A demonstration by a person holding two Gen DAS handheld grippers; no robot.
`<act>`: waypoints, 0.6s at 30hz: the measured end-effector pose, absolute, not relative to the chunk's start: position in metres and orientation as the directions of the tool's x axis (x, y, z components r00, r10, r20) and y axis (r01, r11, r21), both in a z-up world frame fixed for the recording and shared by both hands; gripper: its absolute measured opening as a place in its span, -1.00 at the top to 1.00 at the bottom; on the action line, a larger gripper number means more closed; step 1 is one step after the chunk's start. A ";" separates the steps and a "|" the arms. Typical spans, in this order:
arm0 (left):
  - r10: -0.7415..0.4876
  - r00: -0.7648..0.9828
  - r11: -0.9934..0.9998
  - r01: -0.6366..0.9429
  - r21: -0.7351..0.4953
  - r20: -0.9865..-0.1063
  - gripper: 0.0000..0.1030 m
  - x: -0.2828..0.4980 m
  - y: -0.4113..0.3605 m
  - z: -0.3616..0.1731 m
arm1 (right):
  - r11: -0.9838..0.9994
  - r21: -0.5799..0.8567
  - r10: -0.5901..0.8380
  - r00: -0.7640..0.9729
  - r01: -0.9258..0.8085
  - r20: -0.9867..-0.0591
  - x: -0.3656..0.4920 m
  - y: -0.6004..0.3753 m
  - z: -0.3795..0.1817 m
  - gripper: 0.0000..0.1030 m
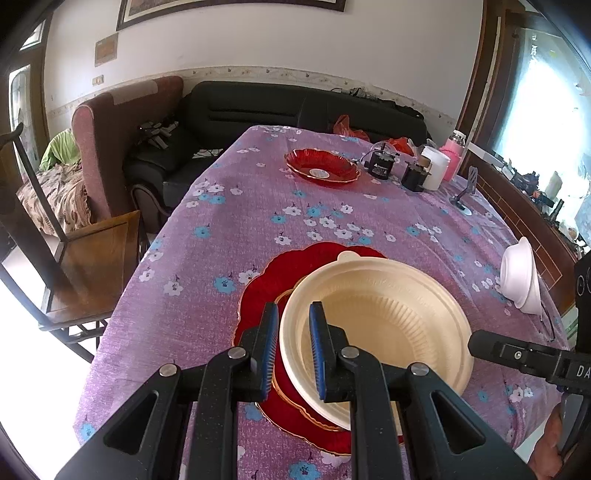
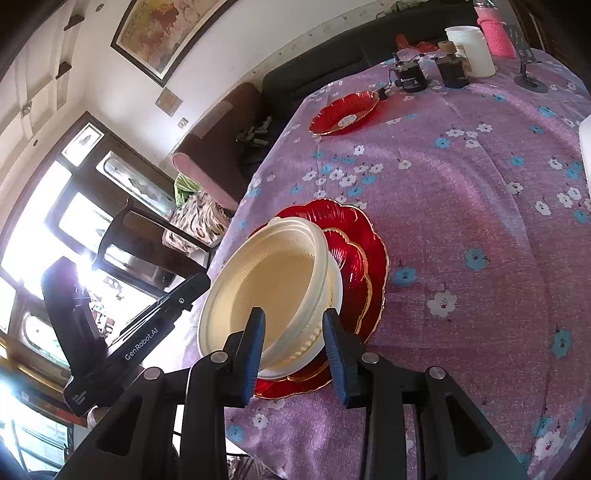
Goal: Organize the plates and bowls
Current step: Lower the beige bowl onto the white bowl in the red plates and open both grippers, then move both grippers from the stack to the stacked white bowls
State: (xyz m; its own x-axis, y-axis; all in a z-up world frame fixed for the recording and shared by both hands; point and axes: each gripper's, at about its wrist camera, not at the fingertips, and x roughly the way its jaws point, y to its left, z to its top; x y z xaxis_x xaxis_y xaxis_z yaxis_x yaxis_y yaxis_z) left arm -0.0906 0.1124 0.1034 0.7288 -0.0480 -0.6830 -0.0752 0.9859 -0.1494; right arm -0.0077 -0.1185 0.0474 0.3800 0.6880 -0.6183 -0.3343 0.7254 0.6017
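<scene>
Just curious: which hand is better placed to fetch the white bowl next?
Probably right: the right tool is open and the white bowl lies on that side; the left tool grips the rim of the cream bowl.

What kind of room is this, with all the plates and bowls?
Probably a living and dining room in someone's home. A table with a flowery purple tablecloth stands next to a black sofa and a reddish armchair, and a framed picture hangs on the wall.
</scene>
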 end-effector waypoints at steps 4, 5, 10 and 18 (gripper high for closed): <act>-0.046 0.738 0.988 -0.068 -0.141 -0.673 0.70 -0.095 0.107 0.110 | 0.718 0.614 0.695 0.393 -0.327 -0.603 -0.010 -0.128 0.050 0.29; -0.047 0.741 0.988 -0.064 -0.141 -0.670 0.70 -0.096 0.105 0.112 | 0.716 0.617 0.696 0.397 -0.326 -0.598 -0.011 -0.131 0.051 0.28; -0.055 0.754 0.993 -0.030 -0.118 -0.655 0.67 -0.101 0.089 0.122 | 0.711 0.634 0.697 0.427 -0.305 -0.576 -0.014 -0.153 0.052 0.23; -0.098 0.763 0.995 0.076 -0.062 -0.639 0.66 -0.105 0.038 0.139 | 0.695 0.675 0.695 0.468 -0.246 -0.545 -0.017 -0.195 0.044 0.19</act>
